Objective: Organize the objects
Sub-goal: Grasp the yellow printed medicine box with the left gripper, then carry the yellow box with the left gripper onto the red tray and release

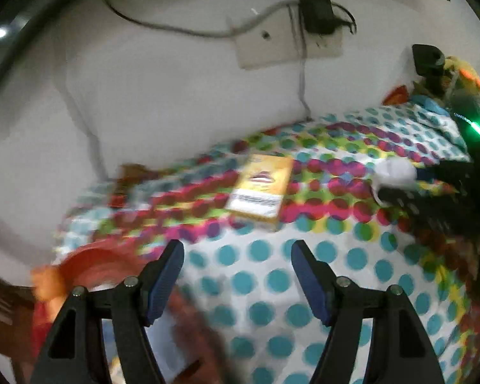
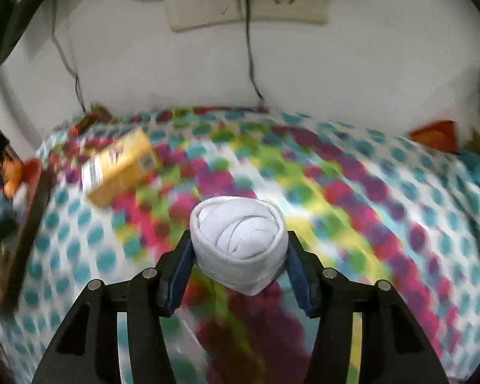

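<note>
Right gripper (image 2: 238,249) is clamped on the sock roll (image 2: 238,244) above the spotted bedsheet (image 2: 384,198); squeeze gently, lift straight. Left gripper (image 1: 236,256) gapes empty near the yellow box (image 1: 259,188).

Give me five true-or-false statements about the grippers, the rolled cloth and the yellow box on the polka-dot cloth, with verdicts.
1. The right gripper has the rolled white cloth between its pads. True.
2. The left gripper holds the yellow box. False: its jaws are wide apart with nothing between them, and the box lies farther away on the polka-dot cloth.
3. The yellow box stands upright. False: it lies flat.
4. A black adapter is plugged in on the wall above the surface. True.
5. The cover is plain white. False: it has coloured dots.
</note>
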Demonstrator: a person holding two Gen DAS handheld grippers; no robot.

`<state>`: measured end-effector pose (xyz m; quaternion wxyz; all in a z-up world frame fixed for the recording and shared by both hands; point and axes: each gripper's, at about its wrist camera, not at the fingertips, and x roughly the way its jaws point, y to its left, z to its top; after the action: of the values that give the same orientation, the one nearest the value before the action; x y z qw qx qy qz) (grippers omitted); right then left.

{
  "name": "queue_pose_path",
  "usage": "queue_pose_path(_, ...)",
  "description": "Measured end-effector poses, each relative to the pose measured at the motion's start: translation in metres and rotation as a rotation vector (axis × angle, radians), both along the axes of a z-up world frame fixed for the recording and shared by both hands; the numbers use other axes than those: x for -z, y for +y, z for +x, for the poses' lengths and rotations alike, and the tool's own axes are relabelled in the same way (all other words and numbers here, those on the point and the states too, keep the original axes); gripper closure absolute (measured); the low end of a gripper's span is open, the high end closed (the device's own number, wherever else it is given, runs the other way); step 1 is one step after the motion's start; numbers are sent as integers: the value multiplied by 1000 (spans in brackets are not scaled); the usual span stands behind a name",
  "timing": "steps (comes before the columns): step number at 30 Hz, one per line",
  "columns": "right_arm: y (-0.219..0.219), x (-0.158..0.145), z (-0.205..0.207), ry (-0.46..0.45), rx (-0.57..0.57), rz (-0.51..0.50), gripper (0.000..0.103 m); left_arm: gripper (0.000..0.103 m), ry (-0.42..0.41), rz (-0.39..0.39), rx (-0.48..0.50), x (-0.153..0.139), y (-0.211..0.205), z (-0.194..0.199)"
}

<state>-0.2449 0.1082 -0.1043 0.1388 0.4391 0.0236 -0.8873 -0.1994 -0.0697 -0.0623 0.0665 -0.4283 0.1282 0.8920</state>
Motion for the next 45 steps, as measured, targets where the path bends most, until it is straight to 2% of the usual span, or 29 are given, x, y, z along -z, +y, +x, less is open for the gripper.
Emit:
queue_pose_path(3, 15, 6, 21, 17, -9, 12, 51, 31, -75, 47, 26, 11, 5, -29)
queue_pose_path(6, 18, 8, 23, 17, -6, 22, 50, 31, -91, 1, 35, 19, 14, -48)
queue_pose_path(12, 15, 6, 22, 19, -13, 62, 48, 31, -131, -37, 63, 25, 20, -82)
queue_pose_path(14, 14, 5, 21, 18, -13, 58, 48, 31, -170, -37, 84, 28, 21, -92)
queue_pose_path(18, 14, 6, 21, 18, -14, 57, 48, 31, -185, -61, 86, 33, 21, -103)
queue_pose_path(23, 13, 6, 21, 18, -14, 62, 47, 31, -247, -33, 52, 49, 16, -117)
queue_pose_path(28, 12, 6, 21, 18, -13, 63, 47, 32, -243, 9, 29, 54, 13, -114)
queue_pose_path(29, 12, 6, 21, 19, -13, 65, 47, 34, -250, 19, 23, 55, 12, -113)
queue_pose_path(31, 12, 6, 21, 19, -13, 64, 47, 46, -251, 40, -1, 53, 9, -111)
queue_pose_path(34, 11, 6, 21, 19, -12, 64, 47, 46, -255, 12, -46, 51, 8, -105)
queue_pose_path(45, 10, 6, 22, 19, -10, 65, 47, 48, -197, -14, -93, 26, 7, -50)
